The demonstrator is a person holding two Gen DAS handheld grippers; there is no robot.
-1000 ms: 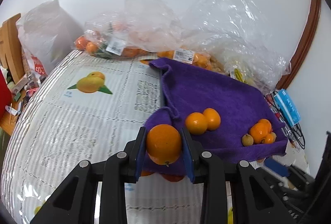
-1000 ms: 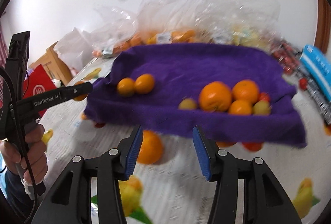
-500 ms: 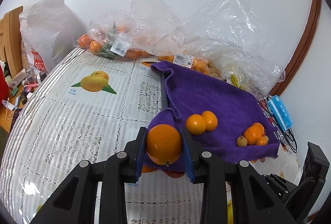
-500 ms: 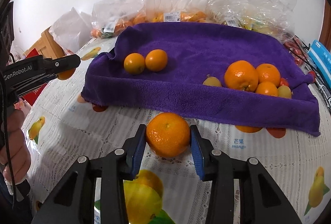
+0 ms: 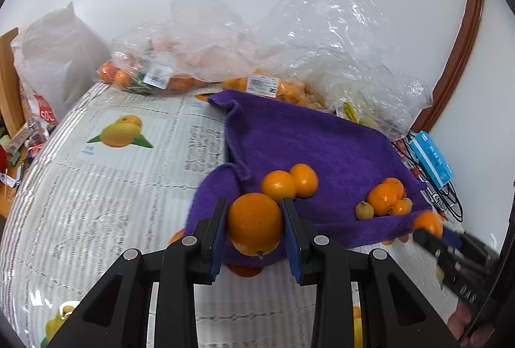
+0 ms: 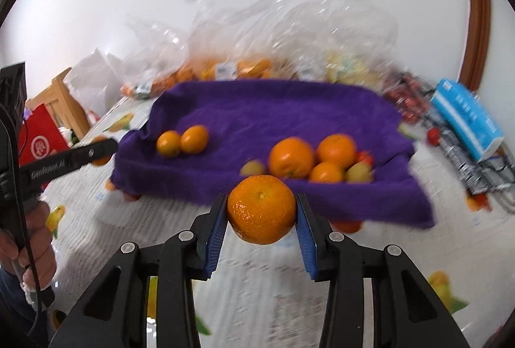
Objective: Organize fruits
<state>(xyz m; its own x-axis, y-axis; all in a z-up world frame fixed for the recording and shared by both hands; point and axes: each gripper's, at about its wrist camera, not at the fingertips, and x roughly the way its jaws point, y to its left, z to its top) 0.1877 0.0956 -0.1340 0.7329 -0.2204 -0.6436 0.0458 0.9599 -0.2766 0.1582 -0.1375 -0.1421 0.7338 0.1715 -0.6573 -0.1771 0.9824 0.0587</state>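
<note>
Lace tablecloth (image 5: 106, 187), purple towel (image 6: 289, 113), glossy dimpled orange (image 6: 261, 209) gripped

Open room is left mid purple towel (image 6: 273, 123) between paired oranges (image 6: 182, 140) and clustered fruit (image 6: 315, 160); plastic bags (image 5: 289, 52) block the rear.

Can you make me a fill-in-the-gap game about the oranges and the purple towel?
1. The left gripper is shut on a round ____ fruit.
2. The fruit lying on the table sit on a fuzzy ____ towel.
3. The right gripper holds a round orange mandarin, so ____ grippers are full.
4. Behind the towel lie clear ____ bags of fruit.

Missing words: orange; purple; both; plastic
</note>
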